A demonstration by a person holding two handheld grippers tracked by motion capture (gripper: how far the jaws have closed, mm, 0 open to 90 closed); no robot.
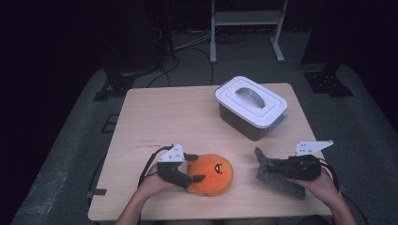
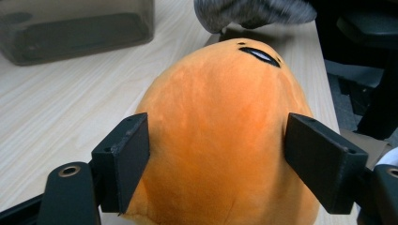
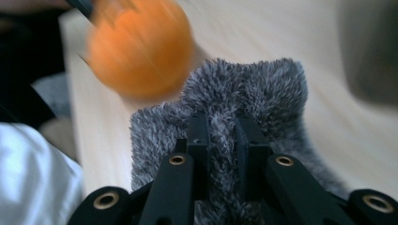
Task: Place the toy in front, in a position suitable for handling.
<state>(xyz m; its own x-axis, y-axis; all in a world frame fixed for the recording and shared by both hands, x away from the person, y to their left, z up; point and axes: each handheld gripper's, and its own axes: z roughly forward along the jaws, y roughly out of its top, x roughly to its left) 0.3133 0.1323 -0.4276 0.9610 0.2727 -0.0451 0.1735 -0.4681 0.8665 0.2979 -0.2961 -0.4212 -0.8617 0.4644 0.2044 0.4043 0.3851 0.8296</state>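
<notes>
1. Left gripper [image 1: 190, 174]: seen in the high view near the front edge of the pale wooden table [image 1: 159, 117], left of centre, held in the person's left hand [image 1: 152, 183]. Its grey three-cornered plate sits on top and its cable trails back toward the hand.

2. Left gripper, jaw state: the left gripper view [image 2: 217, 154] shows the two black jaws spread wide, one on each flank of the round orange plush toy with a small dark face [image 2: 225, 140]. Both pads lie against the fabric. The plush bulges between them without a deep dent, so whether they squeeze firmly cannot be told.

3. Orange plush toy [image 1: 211, 174]: rests on the table near the front edge, about mid-width, face side turned up and away from the left gripper.

4. Right gripper [image 1: 272, 167]: in the high view at the front right of the table, held in the person's right hand [image 1: 321, 183], grey plate on top.

5. Right gripper, jaw state: the right gripper view [image 3: 220, 140] shows the jaws drawn nearly together, pinching a ridge of the fuzzy grey cloth piece [image 3: 244, 93] between them.

6. Grey cloth [image 1: 277, 180]: lies at the front right of the table, close to the plush but apart from it; its near part is in the right gripper's hold.

7. Dark translucent storage box with a white handled lid [image 1: 251, 107]: stands at the back right of the table, lid on, well apart from both grippers.
</notes>
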